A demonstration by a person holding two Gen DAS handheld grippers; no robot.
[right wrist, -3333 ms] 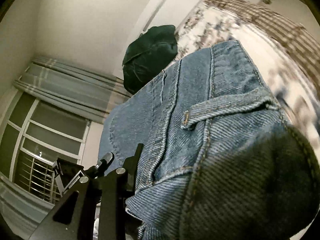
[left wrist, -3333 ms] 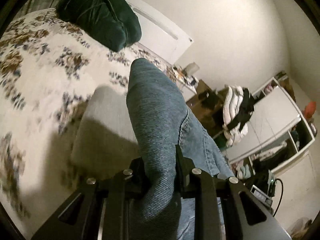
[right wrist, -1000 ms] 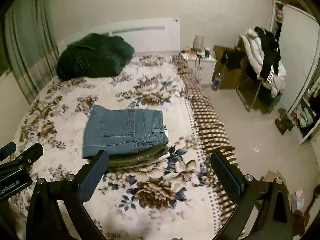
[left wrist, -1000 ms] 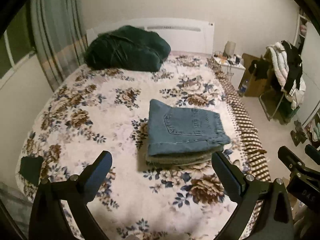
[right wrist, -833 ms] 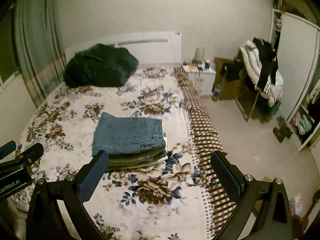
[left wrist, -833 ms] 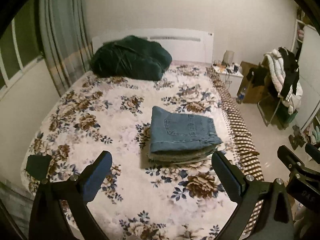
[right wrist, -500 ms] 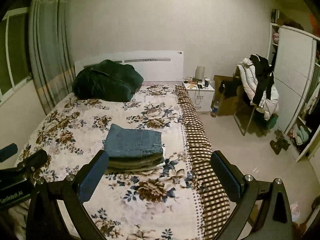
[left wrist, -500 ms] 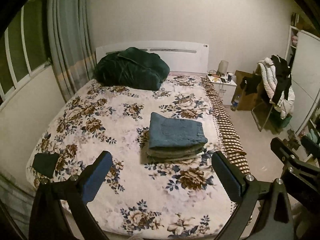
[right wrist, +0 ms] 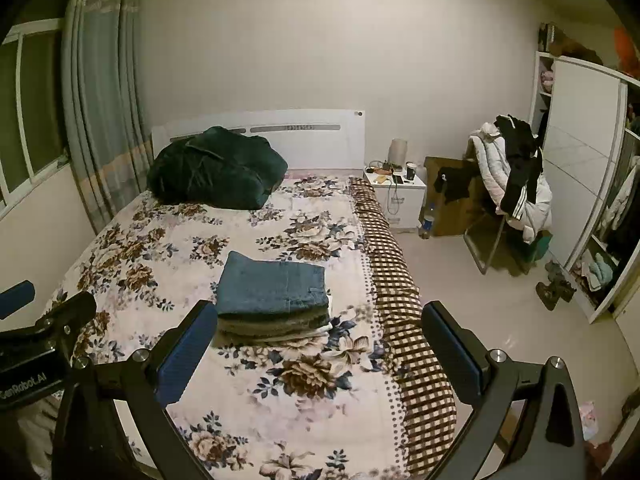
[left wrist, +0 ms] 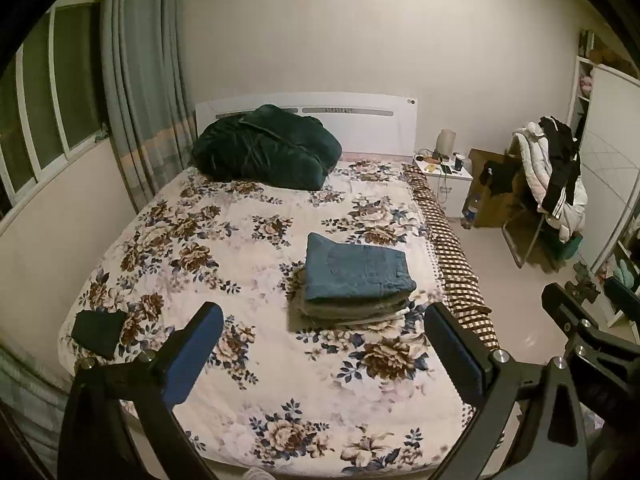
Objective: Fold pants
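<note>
jeans: folded blue jeans top the stack on floral bed — released since earlier
left hand-held gripper: fingers wide apart, pulled farther back
right hand-held gripper: same — nothing held

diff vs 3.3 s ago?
Both grippers, left and right, let go of the folded blue denim jeans, opened, and pulled back from the bed. Jeans now top the folded stack. Dark green bundle unmoved.

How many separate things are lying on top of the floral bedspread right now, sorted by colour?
Blue: 1, the folded blue denim jeans topping the stack.
Grey-olive: 1 at least, the folded garments under them; the layers cannot be counted.
Dark green: 1, the bundled quilt.
Black: 1, the small folded cloth.
Total: 4.
</note>
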